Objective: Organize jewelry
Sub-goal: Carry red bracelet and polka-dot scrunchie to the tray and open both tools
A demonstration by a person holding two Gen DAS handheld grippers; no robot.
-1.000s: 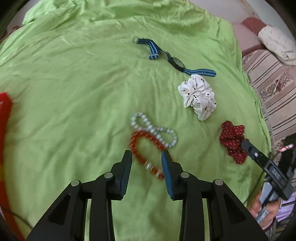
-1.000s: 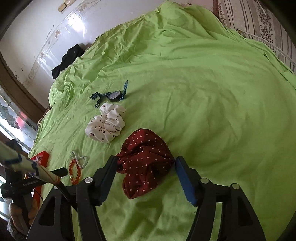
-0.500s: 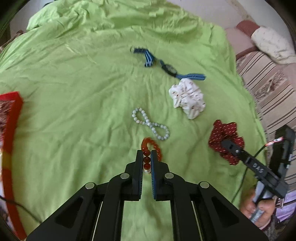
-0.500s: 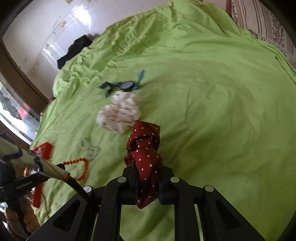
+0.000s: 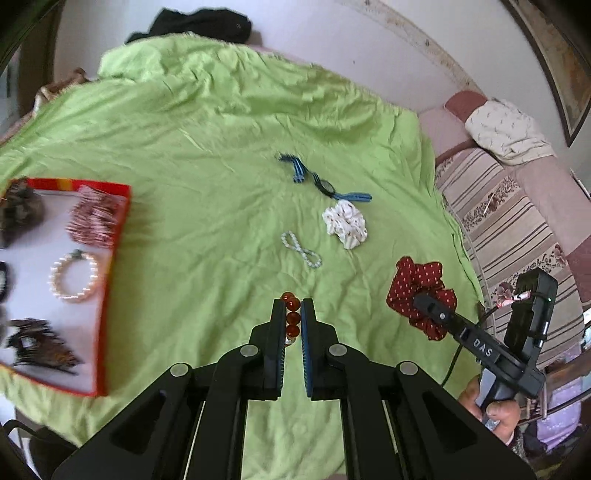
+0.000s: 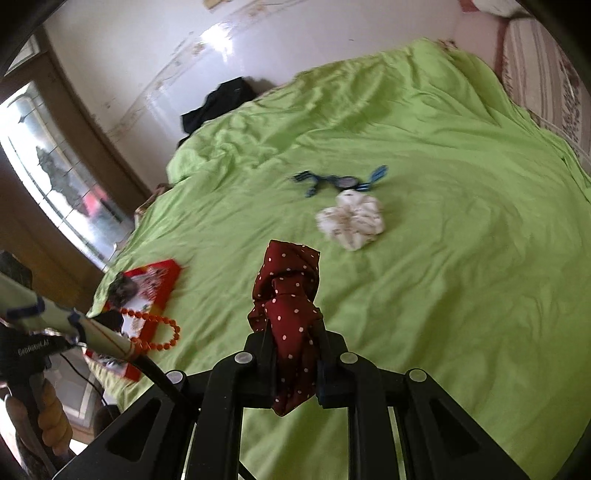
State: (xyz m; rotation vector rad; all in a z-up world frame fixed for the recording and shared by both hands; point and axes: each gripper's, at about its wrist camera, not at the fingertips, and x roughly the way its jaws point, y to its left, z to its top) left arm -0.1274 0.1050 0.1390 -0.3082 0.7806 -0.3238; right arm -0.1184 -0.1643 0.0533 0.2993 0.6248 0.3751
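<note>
My left gripper (image 5: 293, 308) is shut on an orange bead bracelet (image 5: 291, 318), held above the green bedspread (image 5: 207, 155); the bracelet (image 6: 155, 334) hangs from it in the right wrist view. My right gripper (image 6: 293, 332) is shut on a dark red polka-dot scrunchie (image 6: 290, 295), lifted off the bed; the scrunchie (image 5: 419, 291) also shows at the right of the left wrist view. A red-rimmed tray (image 5: 110, 258) at the left holds a pearl bracelet (image 5: 74, 277) and several hair pieces. A pale bead bracelet (image 5: 301, 249), a white scrunchie (image 5: 345, 223) and a blue-strapped watch (image 5: 325, 184) lie on the bed.
A striped sofa (image 5: 517, 214) with a pale cushion (image 5: 506, 129) borders the bed on the right. A black garment (image 5: 199, 22) lies at the far edge by the wall. A window (image 6: 62, 177) stands at the left of the right wrist view. A hand (image 5: 491, 406) grips the right handle.
Both grippers closed, the left on the orange bracelet and the right on the red scrunchie, then lifted them off the bed. The left view swung so the red tray came into sight.
</note>
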